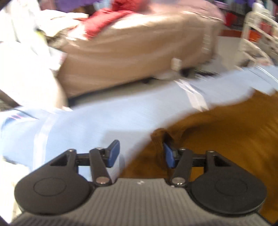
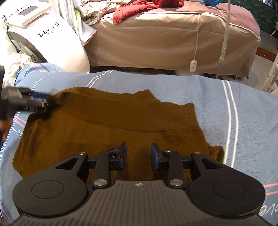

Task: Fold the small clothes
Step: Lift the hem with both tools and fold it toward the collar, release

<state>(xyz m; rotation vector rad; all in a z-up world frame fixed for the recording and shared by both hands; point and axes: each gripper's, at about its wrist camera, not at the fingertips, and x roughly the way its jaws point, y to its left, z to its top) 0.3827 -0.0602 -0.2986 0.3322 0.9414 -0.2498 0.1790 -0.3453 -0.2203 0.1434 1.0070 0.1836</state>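
Nearby, "David" on white machine (image 2: 48, 29), both hand-held grippers (image 1: 141, 154) (image 2: 139, 154) released over brown garment (image 2: 111, 125).

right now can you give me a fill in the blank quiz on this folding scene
1. The brown garment lies on a light ____ blanket.
2. The right gripper has its fingers ____, with nothing between them.
3. On the tan bed behind lies a ____ jacket.
4. The left gripper is at the garment's ____ edge in the right wrist view.

Missing words: blue; open; red; left
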